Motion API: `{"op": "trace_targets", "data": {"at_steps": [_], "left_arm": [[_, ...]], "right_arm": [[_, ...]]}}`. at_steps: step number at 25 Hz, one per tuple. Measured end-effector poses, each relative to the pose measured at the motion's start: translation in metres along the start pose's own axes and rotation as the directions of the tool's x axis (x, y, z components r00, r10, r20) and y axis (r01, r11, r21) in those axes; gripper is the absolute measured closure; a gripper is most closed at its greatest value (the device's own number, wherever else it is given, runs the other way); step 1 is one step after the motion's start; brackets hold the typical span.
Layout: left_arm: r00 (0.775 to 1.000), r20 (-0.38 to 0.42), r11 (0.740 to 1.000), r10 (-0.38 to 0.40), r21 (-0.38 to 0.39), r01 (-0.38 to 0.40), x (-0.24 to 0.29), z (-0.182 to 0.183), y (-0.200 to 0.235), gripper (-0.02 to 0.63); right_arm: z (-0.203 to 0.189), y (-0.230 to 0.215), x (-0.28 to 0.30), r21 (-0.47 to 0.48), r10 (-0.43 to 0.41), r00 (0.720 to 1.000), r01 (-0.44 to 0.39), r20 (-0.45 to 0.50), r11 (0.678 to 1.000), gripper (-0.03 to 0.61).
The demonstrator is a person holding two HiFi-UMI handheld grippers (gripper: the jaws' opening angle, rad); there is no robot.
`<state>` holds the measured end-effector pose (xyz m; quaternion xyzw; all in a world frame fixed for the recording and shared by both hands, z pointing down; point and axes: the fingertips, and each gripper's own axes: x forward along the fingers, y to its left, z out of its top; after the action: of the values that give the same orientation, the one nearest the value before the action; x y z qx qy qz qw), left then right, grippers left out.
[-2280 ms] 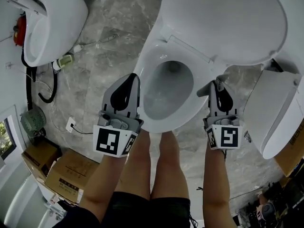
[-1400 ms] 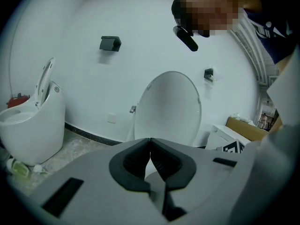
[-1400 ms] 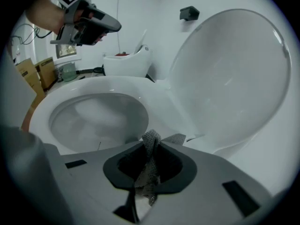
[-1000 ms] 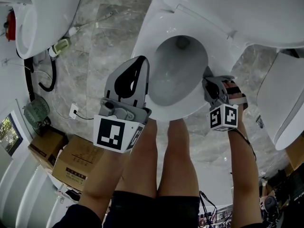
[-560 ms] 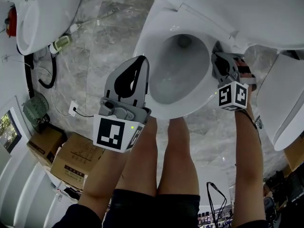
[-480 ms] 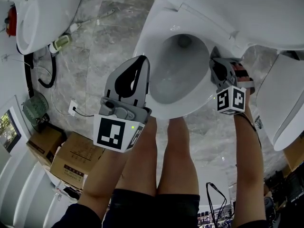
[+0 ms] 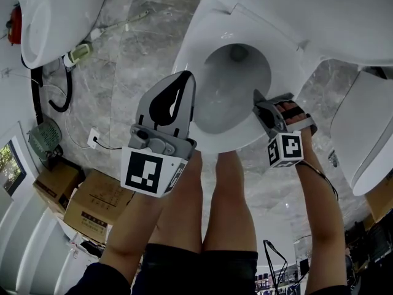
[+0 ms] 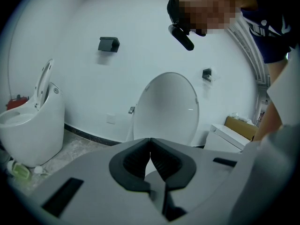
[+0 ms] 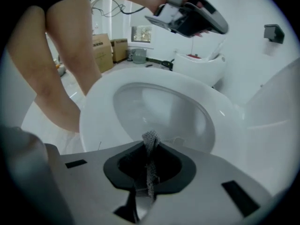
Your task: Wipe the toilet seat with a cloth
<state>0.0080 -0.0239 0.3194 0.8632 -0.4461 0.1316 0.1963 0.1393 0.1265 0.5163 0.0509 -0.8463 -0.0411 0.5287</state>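
Steep look down onto a white toilet seat, an oval ring lowered over the bowl, with the lid tipped up behind the seat's back edge. Bare legs of the person just in front of the seat's front edge, on a grey marbled floor.

Right gripper low at the seat's right rim, angled in toward the seat's opening. From its own camera, jaws squeezed together on a narrow strip of grey woven cloth, pinched upright between the pads, with a short tuft poking out past the tips over the near part of the seat. Contact between tuft and seat not clear.

Left gripper at the seat's left side, raised in the air above the rim and apart from it. From its own camera, jaws brought fully together with nothing between them, aimed at the upright lid beyond the seat.

A second toilet well off to the seat's left. Cardboard boxes on the floor, left of the seat's front. Another white fixture close off the seat's right side.
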Motion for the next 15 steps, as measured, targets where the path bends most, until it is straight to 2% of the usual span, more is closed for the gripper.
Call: {"op": "trace_targets", "data": {"at_steps": [2,5,7,10,15], "left_arm": [[1.000,0.000,1.000,0.004,-0.002,-0.004,-0.001,0.000,0.001,0.594],[1.000,-0.002,1.000,0.005,-0.006,-0.005,-0.002,-0.001,-0.002,0.594],[1.000,-0.003,1.000,0.002,-0.007,-0.002,-0.002,-0.002,-0.004,0.594],[1.000,-0.002,1.000,0.002,-0.010,-0.002,-0.004,-0.003,-0.004,0.594],[1.000,0.003,1.000,0.007,-0.012,-0.007,-0.005,-0.001,-0.002,0.594]], "right_arm": [[-0.025,-0.040,-0.009,0.056,-0.097,0.994,0.099,-0.044,0.994,0.512],[-0.053,-0.099,-0.032,0.124,-0.252,0.964,0.261,-0.085,0.957,0.511],[-0.061,-0.114,-0.041,0.171,-0.299,0.950,0.311,-0.090,0.935,0.511],[-0.056,-0.090,-0.038,0.221,-0.259,0.963,0.270,-0.079,0.937,0.514],[-0.006,0.003,-0.017,0.268,-0.079,0.997,0.074,0.009,0.961,0.515]]}}
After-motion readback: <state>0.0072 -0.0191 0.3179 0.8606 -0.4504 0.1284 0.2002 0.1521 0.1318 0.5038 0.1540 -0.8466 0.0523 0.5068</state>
